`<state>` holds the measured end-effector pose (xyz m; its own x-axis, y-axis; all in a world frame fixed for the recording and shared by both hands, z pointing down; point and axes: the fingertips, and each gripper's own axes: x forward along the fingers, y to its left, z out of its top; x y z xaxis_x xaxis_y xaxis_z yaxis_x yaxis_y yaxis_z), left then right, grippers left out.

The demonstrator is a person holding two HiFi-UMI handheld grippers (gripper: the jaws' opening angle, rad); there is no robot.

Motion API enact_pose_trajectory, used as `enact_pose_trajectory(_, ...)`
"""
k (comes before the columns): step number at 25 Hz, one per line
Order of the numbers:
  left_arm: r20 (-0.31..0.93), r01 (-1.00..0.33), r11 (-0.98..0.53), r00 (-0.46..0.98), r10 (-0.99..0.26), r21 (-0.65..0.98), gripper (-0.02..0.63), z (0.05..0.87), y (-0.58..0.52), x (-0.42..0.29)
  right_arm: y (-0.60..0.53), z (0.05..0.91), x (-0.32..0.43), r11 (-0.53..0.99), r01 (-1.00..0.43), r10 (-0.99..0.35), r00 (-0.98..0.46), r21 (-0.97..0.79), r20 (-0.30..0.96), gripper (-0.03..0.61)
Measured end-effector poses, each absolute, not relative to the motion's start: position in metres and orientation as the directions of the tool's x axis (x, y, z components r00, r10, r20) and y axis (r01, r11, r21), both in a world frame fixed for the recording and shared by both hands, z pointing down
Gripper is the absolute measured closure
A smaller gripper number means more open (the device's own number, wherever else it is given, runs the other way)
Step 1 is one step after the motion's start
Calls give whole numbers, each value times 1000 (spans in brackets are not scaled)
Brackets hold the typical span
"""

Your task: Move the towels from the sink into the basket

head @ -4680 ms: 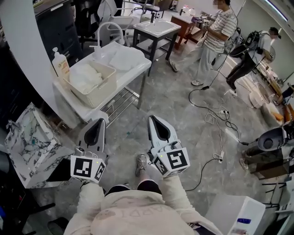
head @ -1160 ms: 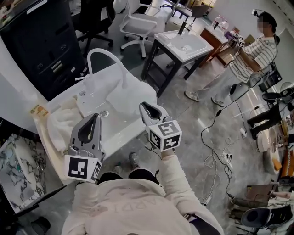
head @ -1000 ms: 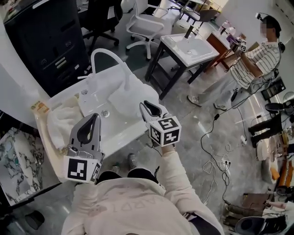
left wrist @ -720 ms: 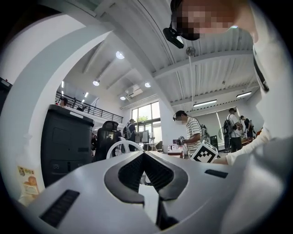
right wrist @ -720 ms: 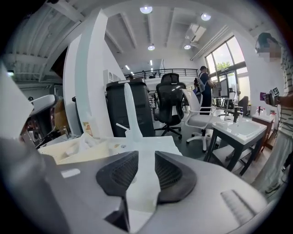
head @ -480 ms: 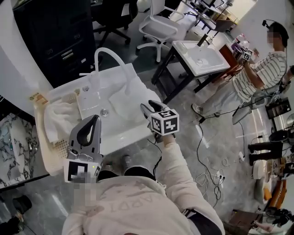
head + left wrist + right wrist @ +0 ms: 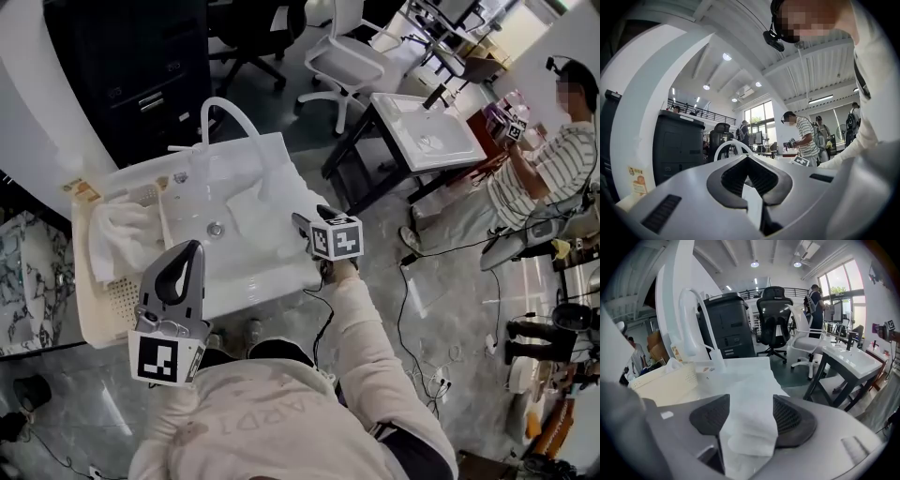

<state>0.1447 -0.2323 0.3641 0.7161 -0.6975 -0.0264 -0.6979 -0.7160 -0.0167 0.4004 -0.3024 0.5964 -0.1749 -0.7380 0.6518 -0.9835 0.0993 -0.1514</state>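
now the towel [image 7: 255, 210] lies just ahead of and below the right gripper [image 7: 309, 218], on the sink's [image 7: 251, 277] right side, its long axis running away. the jaws have just been opening and frame it without pressing. the left gripper [image 7: 190, 249], clenched and empty, is nearer the basket [image 7: 94, 321].

Bright, even light comes from tall windows [image 7: 757, 123] and ceiling lamps [image 7: 754, 263] (shadows stay faint). Both gripper views bulge strongly, with dark, rounded corners.
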Motion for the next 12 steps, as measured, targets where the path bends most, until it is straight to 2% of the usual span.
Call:
enact_pose_trajectory(8,-13,-748,-663,664,-748,-26,609,365,-240,141,-312,639,427,45,-991,-643,-124,-125,756,222)
enact_pose_trajectory(12,-5,-765,-644,644,-765,-32,609,366,-241,138,-312,657,429,28,-989,-620,-132,-147,773,221)
